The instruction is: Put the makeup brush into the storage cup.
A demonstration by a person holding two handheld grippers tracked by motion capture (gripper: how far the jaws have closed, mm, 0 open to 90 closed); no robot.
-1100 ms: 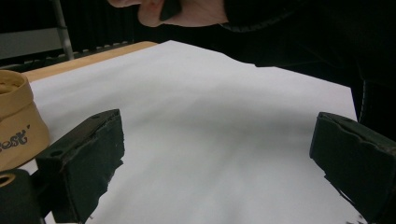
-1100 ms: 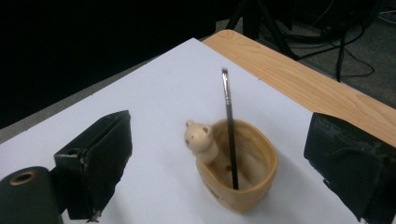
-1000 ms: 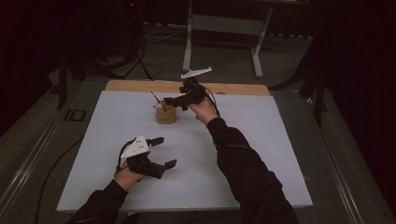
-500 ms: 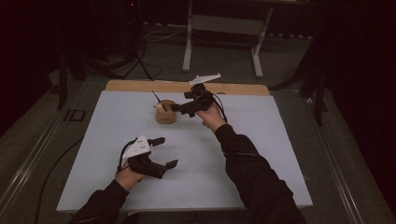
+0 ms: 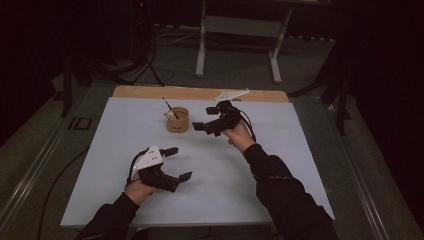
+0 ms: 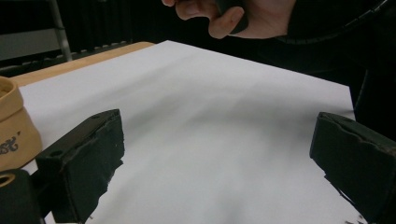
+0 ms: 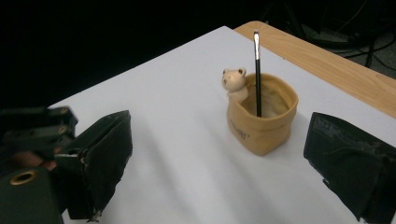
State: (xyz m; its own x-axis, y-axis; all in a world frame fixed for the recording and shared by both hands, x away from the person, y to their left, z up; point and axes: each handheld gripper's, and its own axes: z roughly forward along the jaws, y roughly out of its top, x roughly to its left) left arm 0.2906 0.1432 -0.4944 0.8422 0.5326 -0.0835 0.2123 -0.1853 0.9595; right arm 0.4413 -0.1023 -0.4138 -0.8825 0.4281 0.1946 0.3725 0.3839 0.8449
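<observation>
Right gripper [image 5: 206, 121] hangs just beside the tan pen holder [image 5: 177, 120], on its right in the high view, jaws spread wide and holding nothing. In the right gripper view the holder [image 7: 261, 123] sits between the two black jaws but farther off, not touching either. It stands upright on the white table [image 5: 280, 165], toward the far edge near the bare wooden strip [image 5: 150, 92]. A small bear figure [image 7: 235, 82] perches on its rim. A thin black pen [image 7: 257, 70] stands in it, leaning on the inner wall.

Left gripper [image 5: 175, 163] rests low at the near left of the table, well apart from the holder, jaws also spread and empty.

Risks, as judged from here:
- The holder looks soft-walled and light; a jaw brushing its side could tip it or push it toward the far edge.
- Closing on the pen off-centre could lever it against the rim and drag the holder along.
- The pen is thin; wide pads may slip on it or catch the bear figure instead.
- The left gripper is too far off to steady the holder if it slides.

Hard to make out:
- Pen tip and holder bottom are hidden inside the cup.
- Lettering on the holder front is too small to read.
- In the left gripper view the holder [image 6: 14, 126] is cut off at the left edge, and the other hand [image 6: 233, 16] is cut off at the top.
- Surroundings beyond the table are dark.
</observation>
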